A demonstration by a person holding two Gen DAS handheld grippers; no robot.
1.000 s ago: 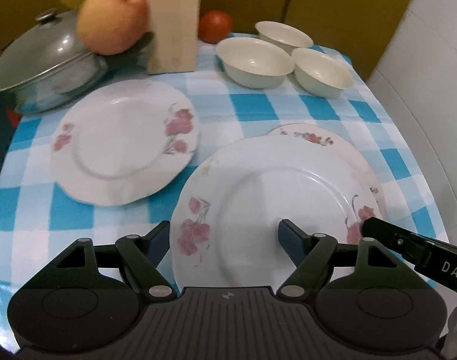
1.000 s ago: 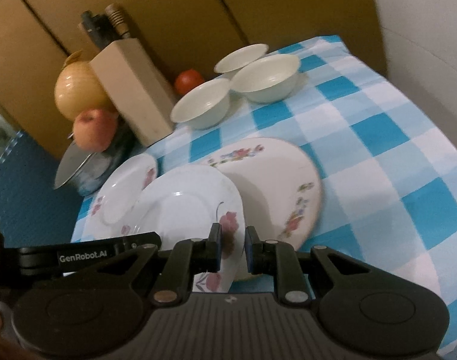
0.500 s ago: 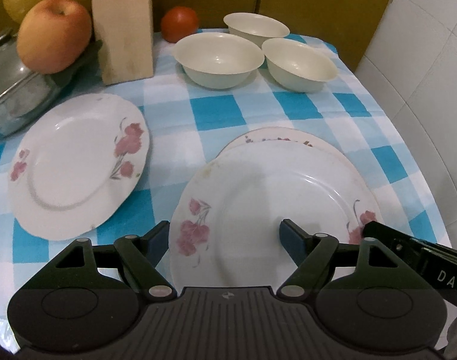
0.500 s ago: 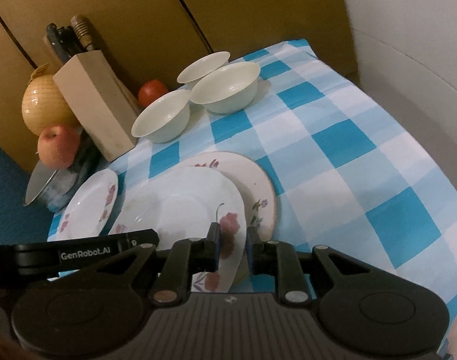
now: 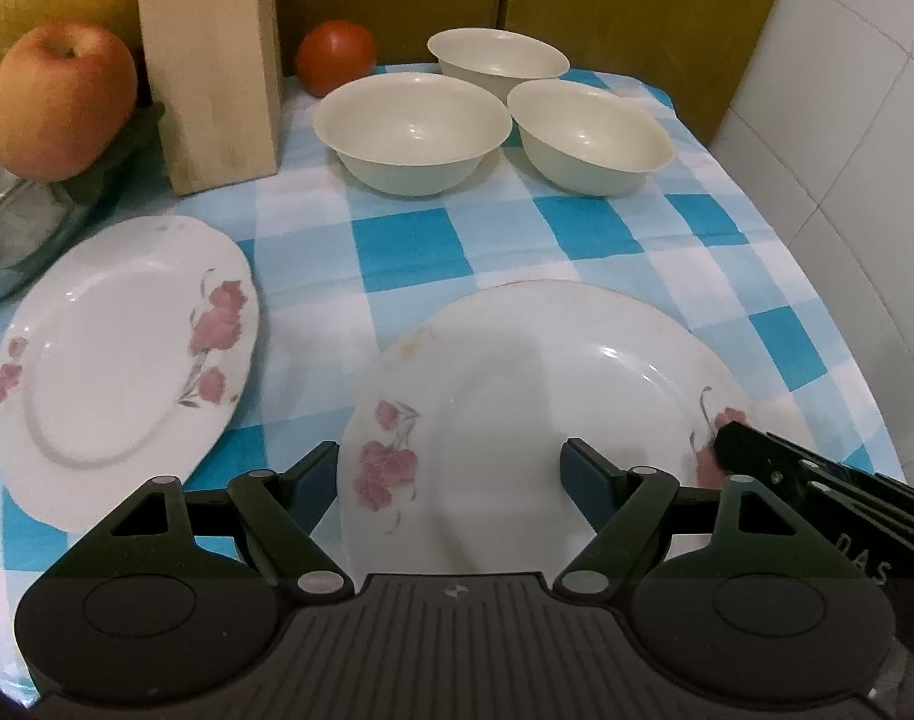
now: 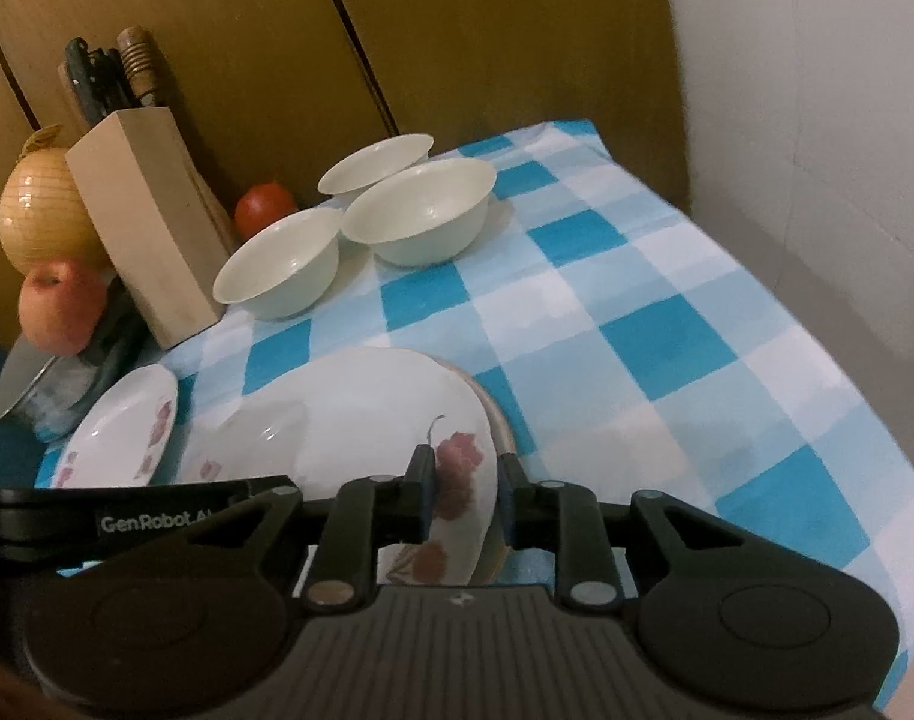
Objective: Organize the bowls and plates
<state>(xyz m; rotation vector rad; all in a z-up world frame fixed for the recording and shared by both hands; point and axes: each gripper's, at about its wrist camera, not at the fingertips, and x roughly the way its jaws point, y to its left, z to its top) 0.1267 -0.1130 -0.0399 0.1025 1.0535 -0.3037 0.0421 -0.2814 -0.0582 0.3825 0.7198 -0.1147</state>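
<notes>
Your left gripper point(image 5: 451, 474) points steeply down over the near edge of the top plate point(image 5: 535, 396). Its fingers are spread wide, one on each side of the plate's near-left part, and they hold nothing. Your right gripper point(image 6: 464, 495) points down at a slant from the right side. Its two fingers point(image 6: 422, 489) sit close on either side of that plate's flowered rim. The jaws have just been opening a little, and you can see small gaps now, so the grip looks let go. The top plate lies on a second plate point(image 6: 498, 420), which peeks out only as a thin edge. A second ago much more of that lower plate showed to the right, so the top plate has slid over it. A third plate point(image 5: 127, 354) lies apart to the left on the checked cloth point(image 5: 409, 240). Three bowls point(image 5: 412, 132) sit together at the back, with a tomato point(image 5: 336, 57), knife block point(image 5: 211, 60) and apple point(image 5: 61, 102) nearby.
</notes>
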